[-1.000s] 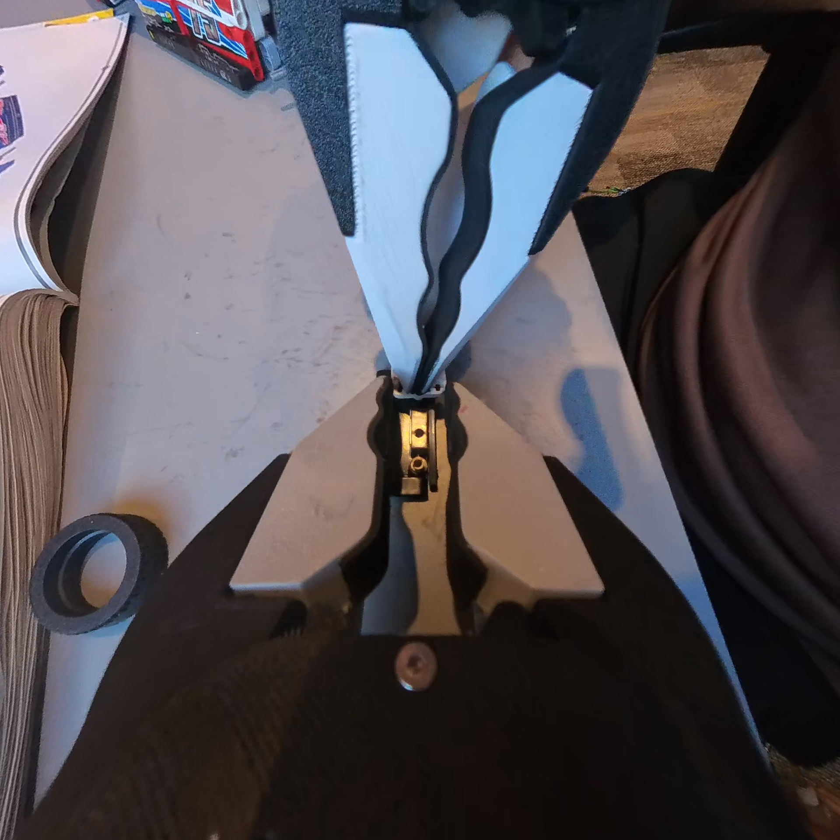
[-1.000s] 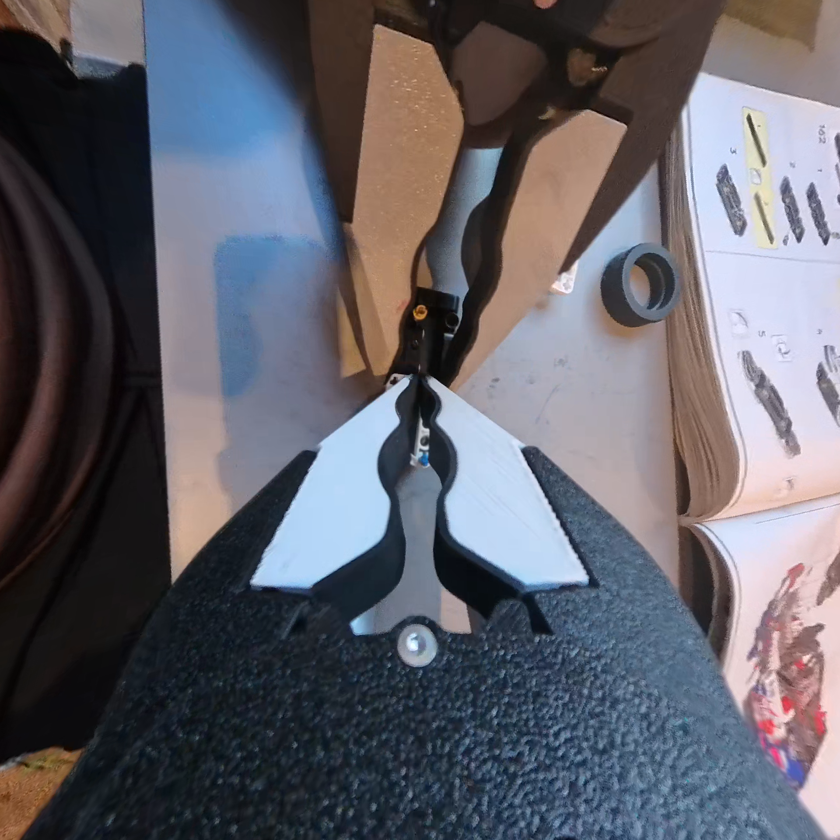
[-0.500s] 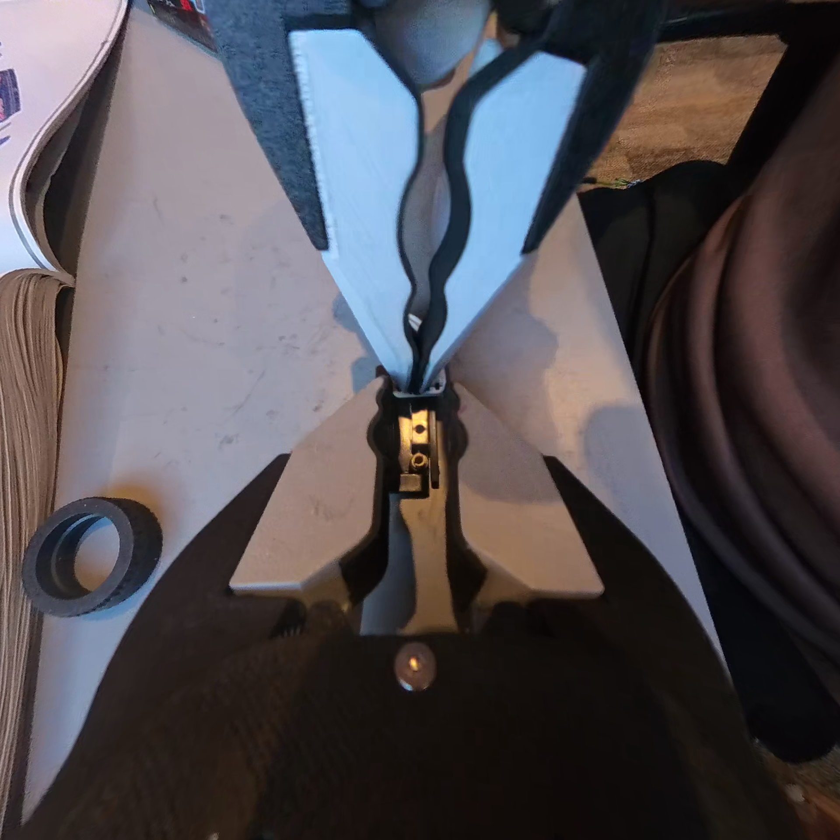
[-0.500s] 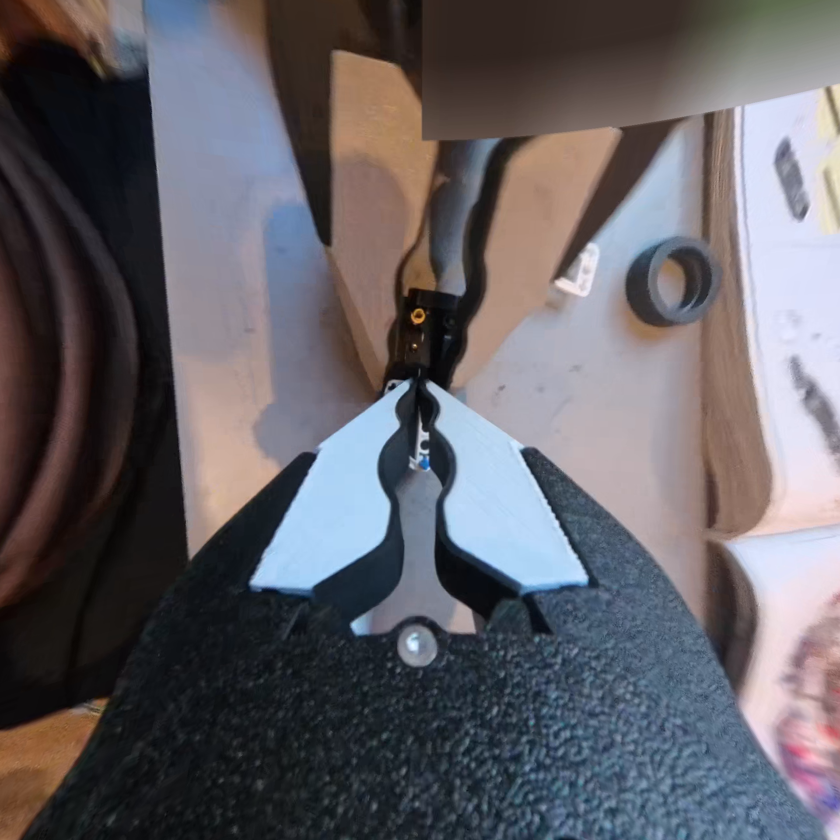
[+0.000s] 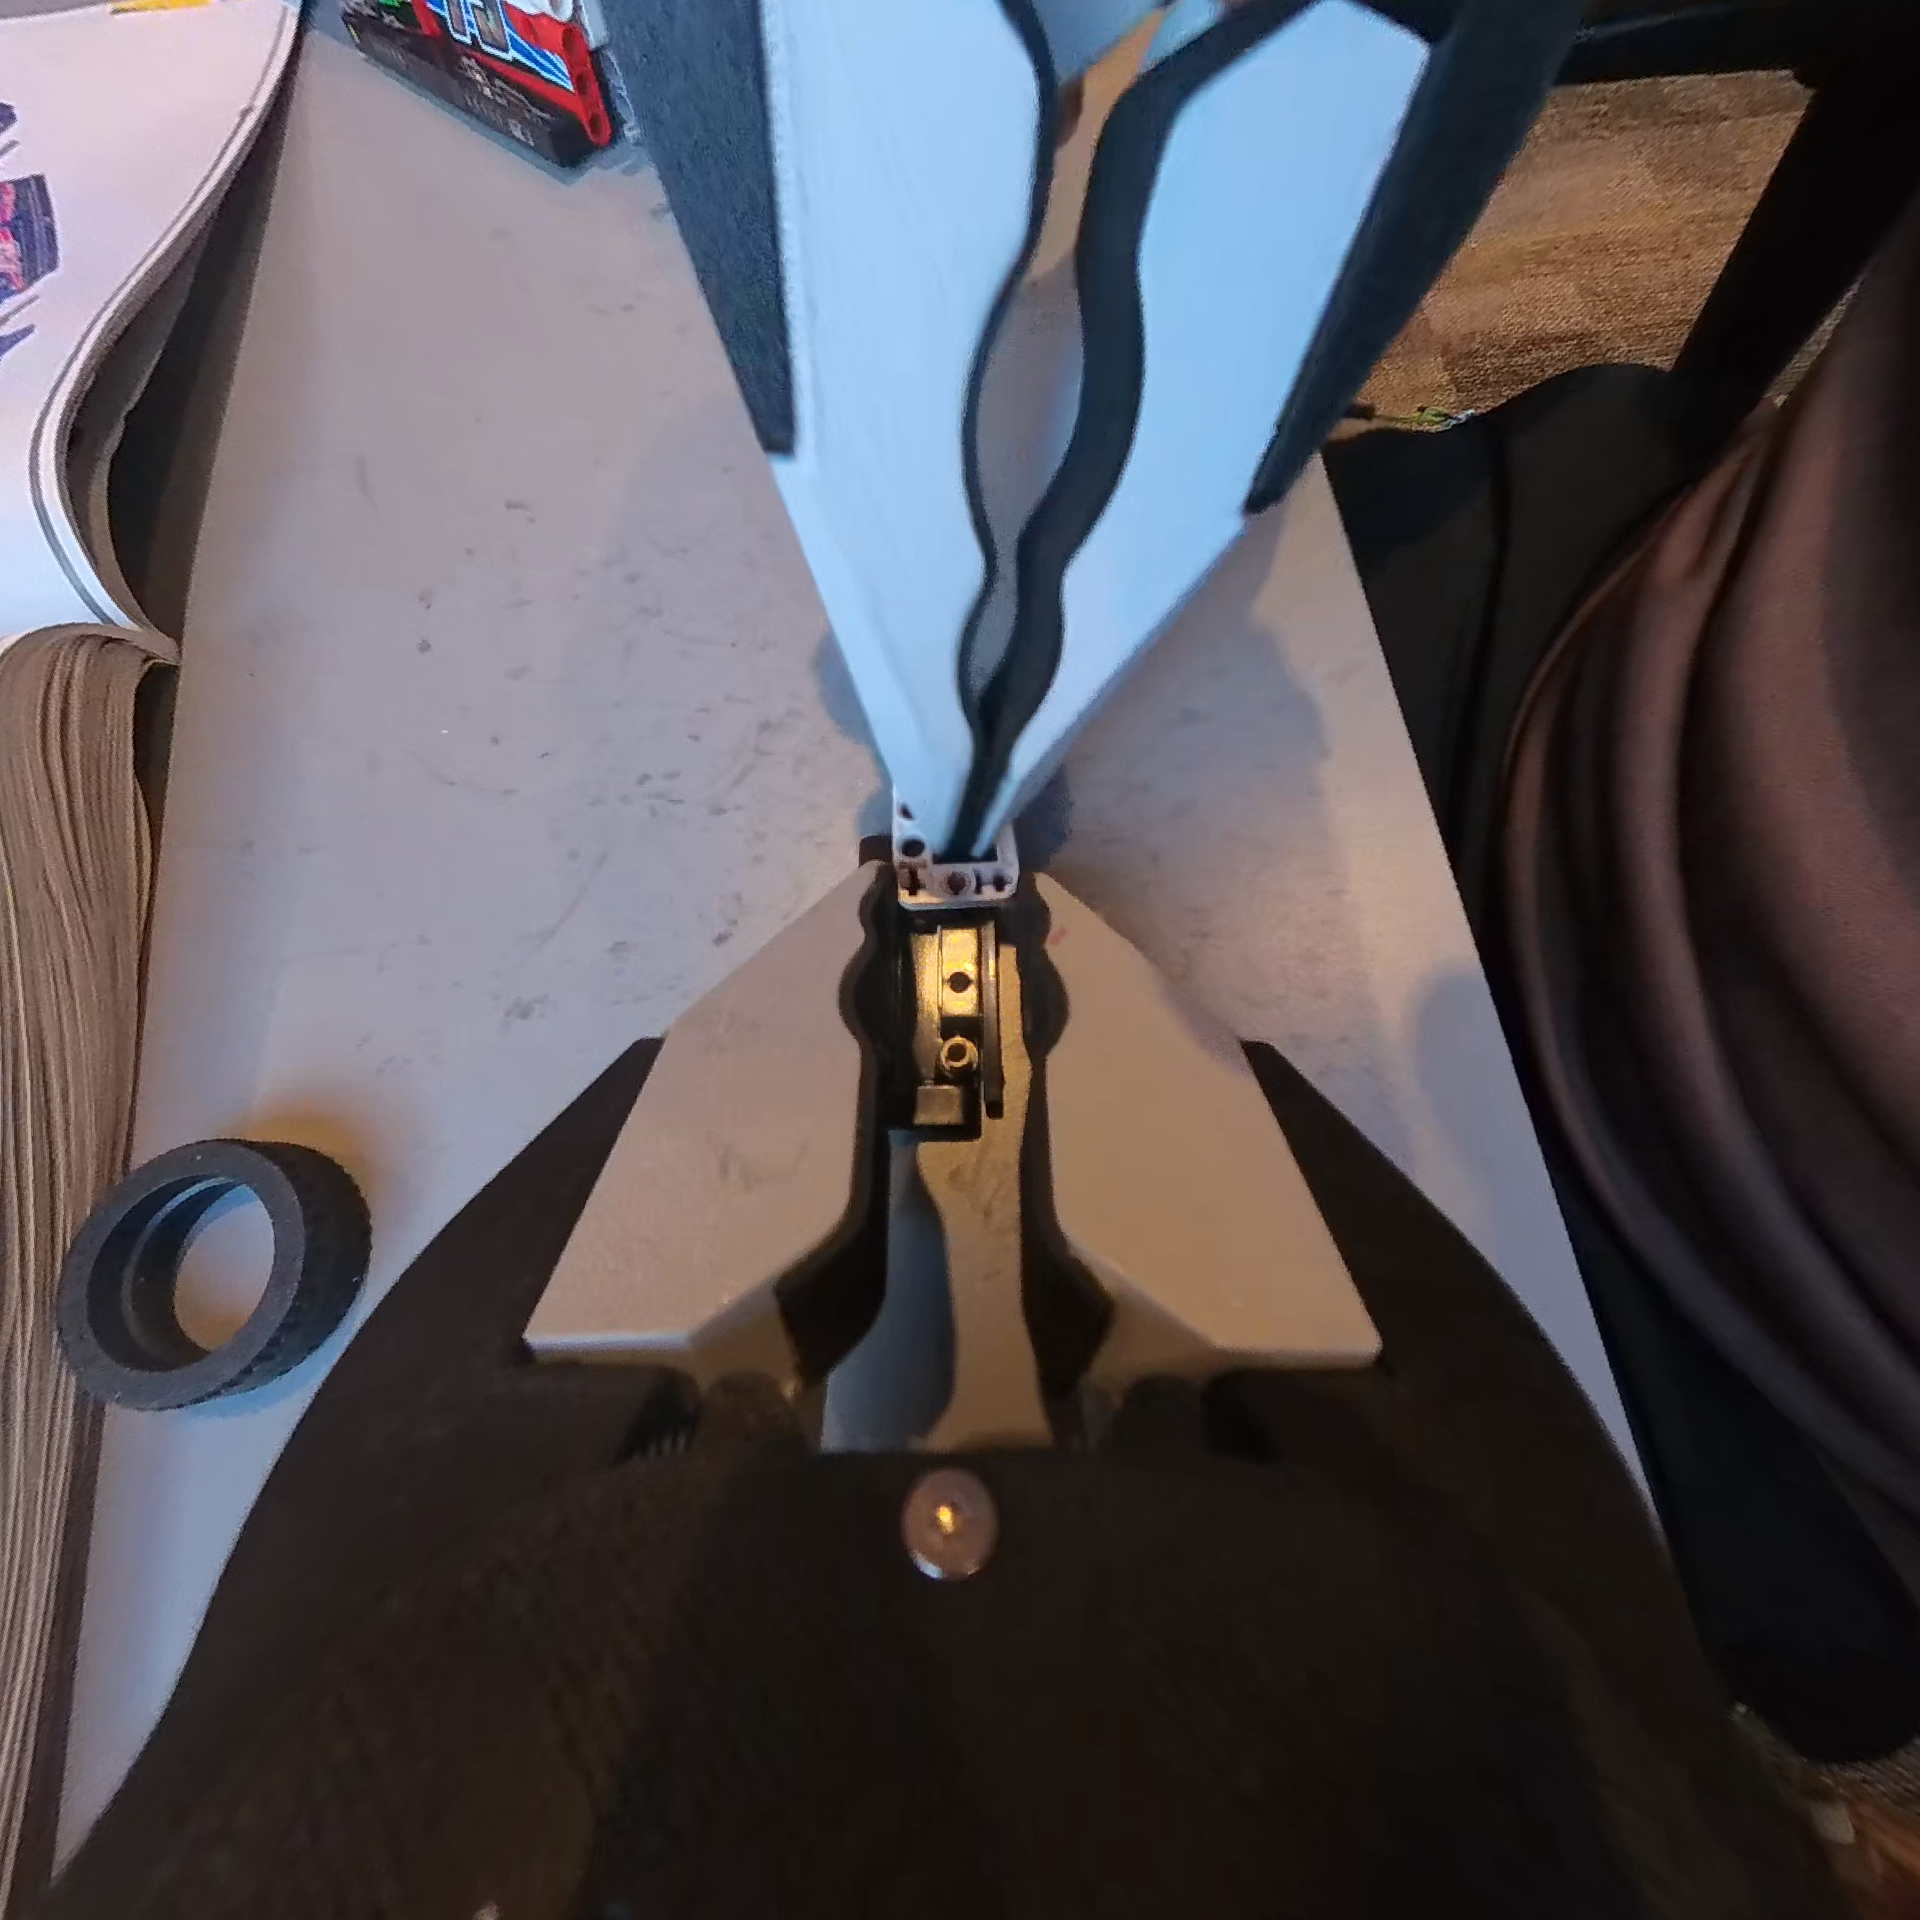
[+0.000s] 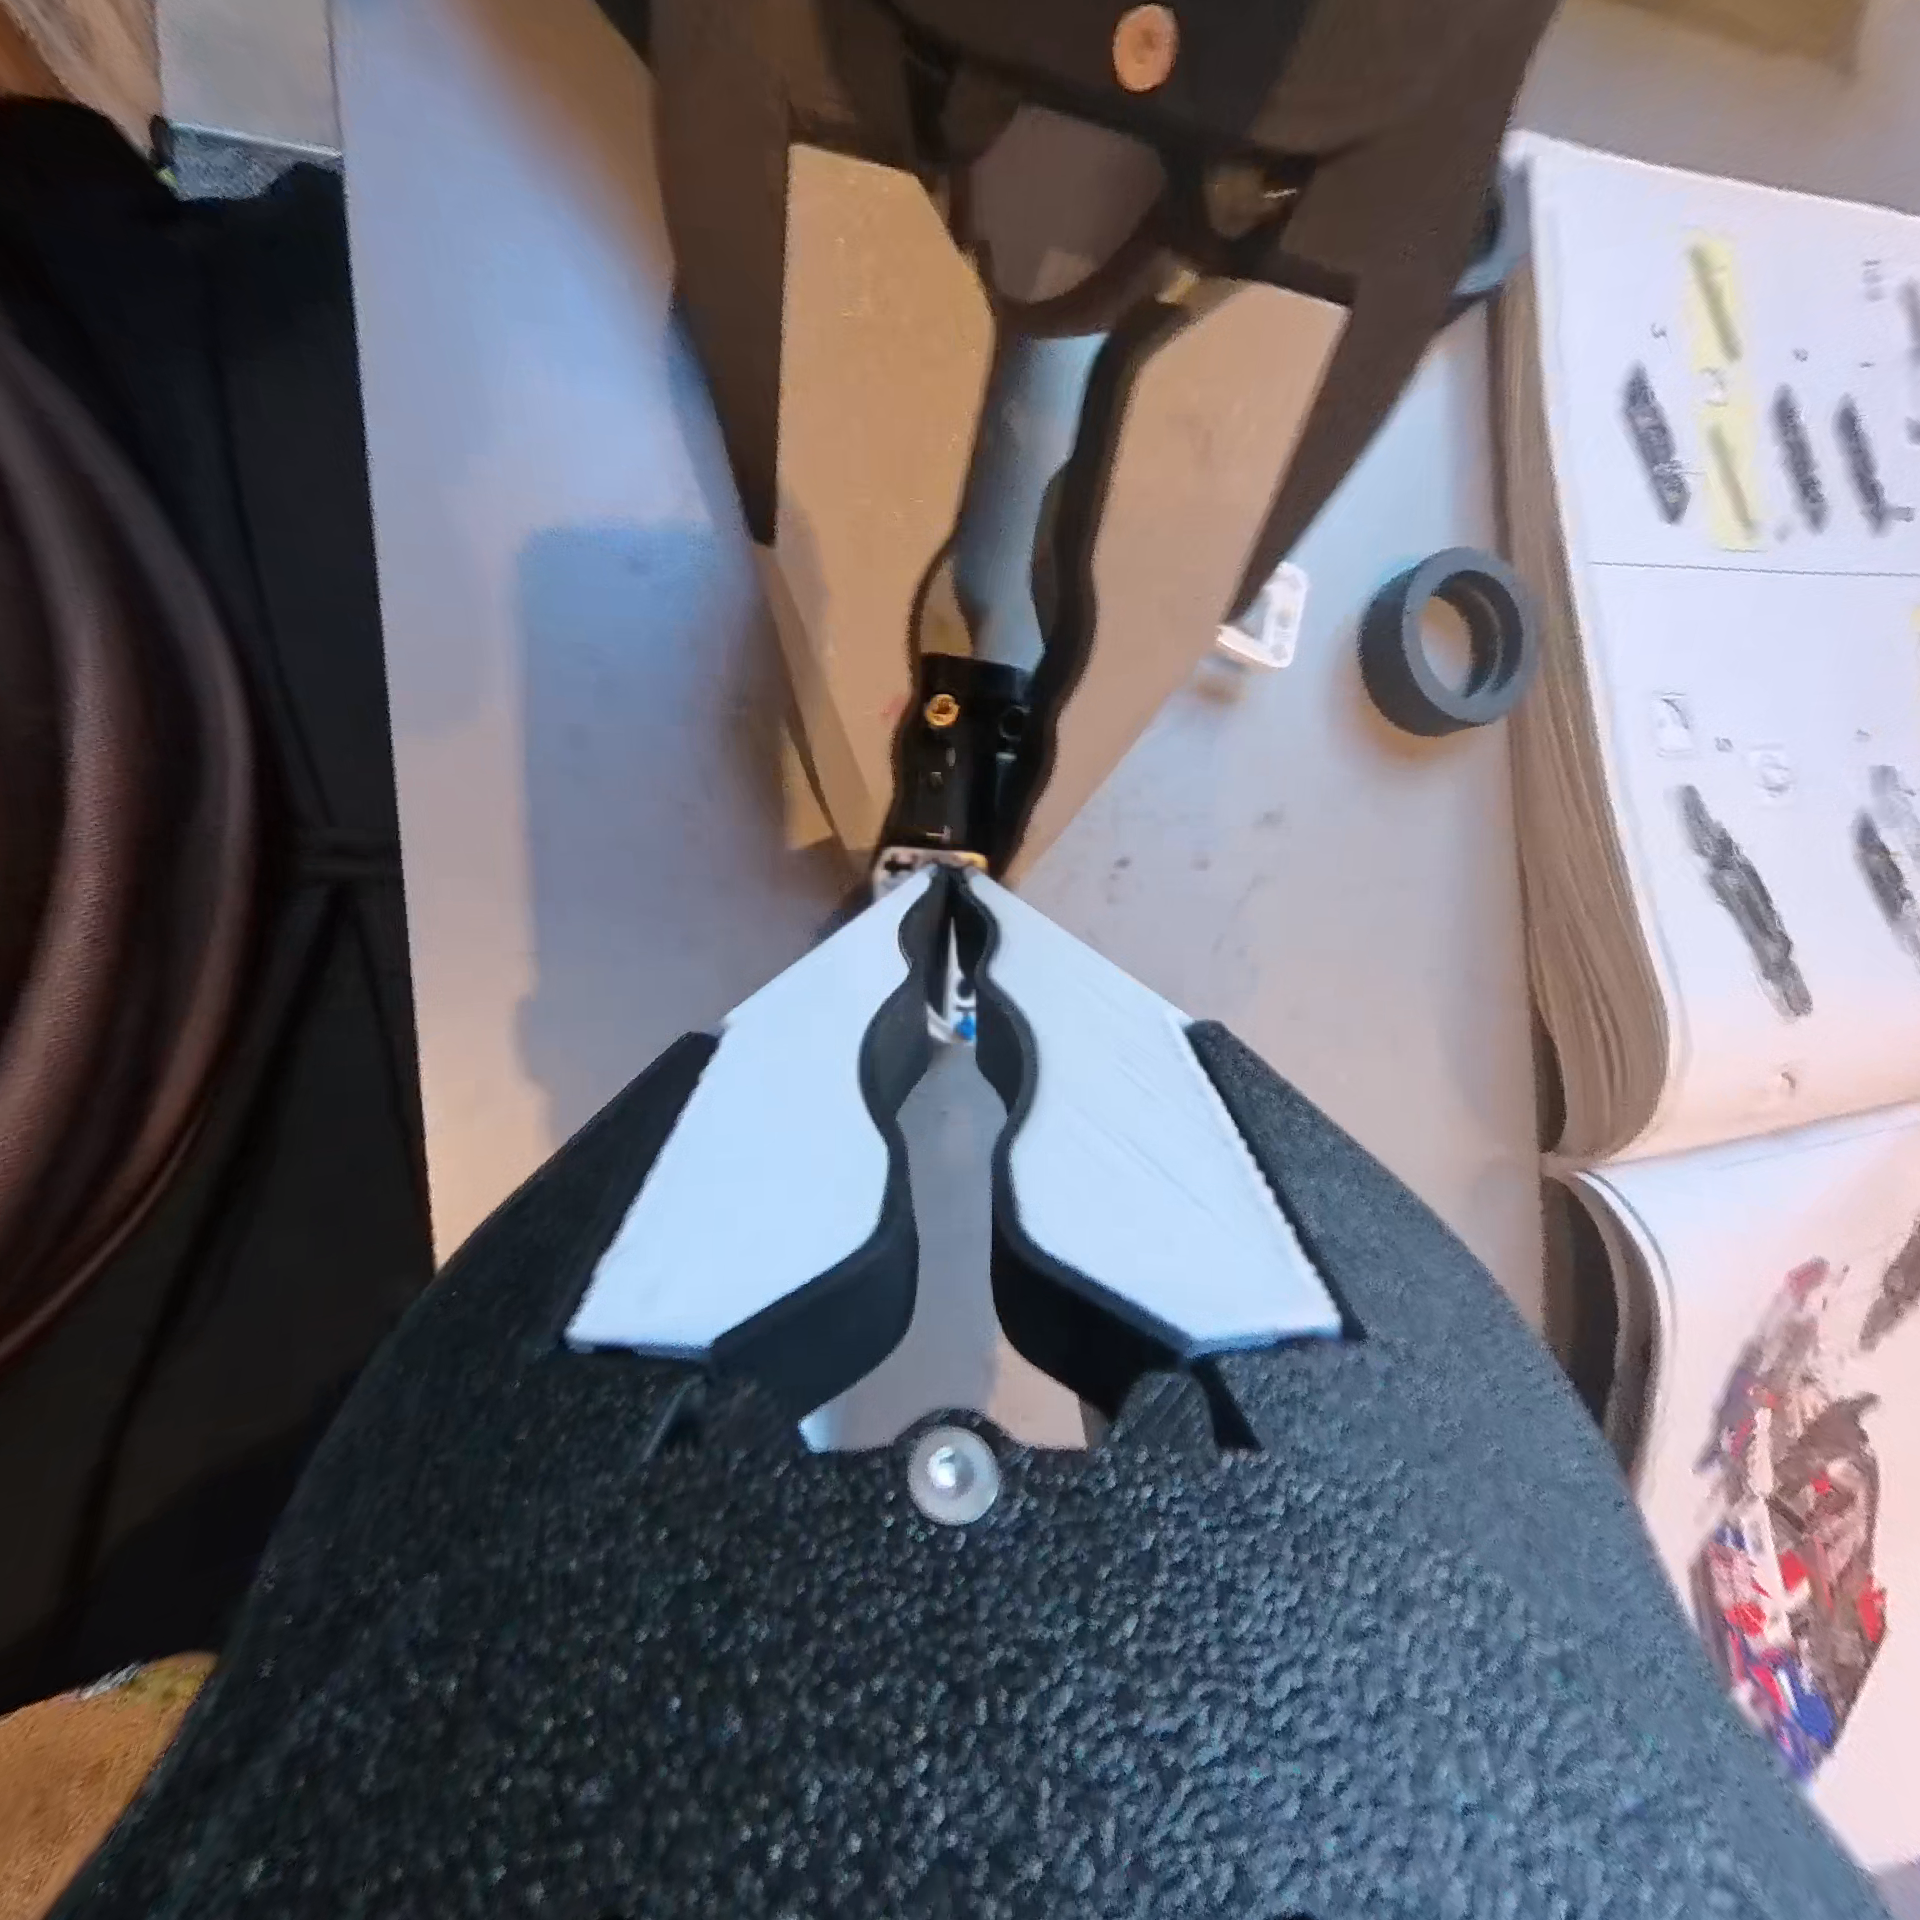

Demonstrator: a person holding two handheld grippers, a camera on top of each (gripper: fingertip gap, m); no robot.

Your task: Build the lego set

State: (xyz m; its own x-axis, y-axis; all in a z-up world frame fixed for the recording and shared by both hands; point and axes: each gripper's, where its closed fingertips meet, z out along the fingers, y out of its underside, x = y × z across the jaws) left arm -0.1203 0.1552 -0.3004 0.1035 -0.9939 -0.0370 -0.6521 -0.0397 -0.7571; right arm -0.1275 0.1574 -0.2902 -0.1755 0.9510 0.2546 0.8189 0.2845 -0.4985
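Observation:
In the left wrist view my left gripper [image 5: 951,920] is shut on a small black lego assembly [image 5: 951,1029] with a tan pin in it. My right gripper [image 5: 961,831] comes in from the top, tip to tip with the left. It is shut on a thin white lego piece [image 5: 956,878] that touches the front end of the black assembly. In the right wrist view my right gripper [image 6: 940,883] pinches the white piece [image 6: 951,997], which has a blue bit at its rear. The left gripper [image 6: 935,842] holds the black assembly [image 6: 961,758] opposite. Both hover over the grey table [image 5: 499,727].
A black rubber tyre [image 5: 213,1273] lies on the table by the open instruction booklet [image 6: 1714,623]; it also shows in the right wrist view [image 6: 1449,655]. A small white piece [image 6: 1262,629] lies next to it. A red and black lego model [image 5: 488,62] sits farther back. A person's dark clothing [image 5: 1714,935] borders the table edge. My two grippers' fingertips are within a few centimetres of each other.
The grippers stay tip to tip. The right gripper has come closer to the left camera, and more of the white piece's end shows against the black assembly.

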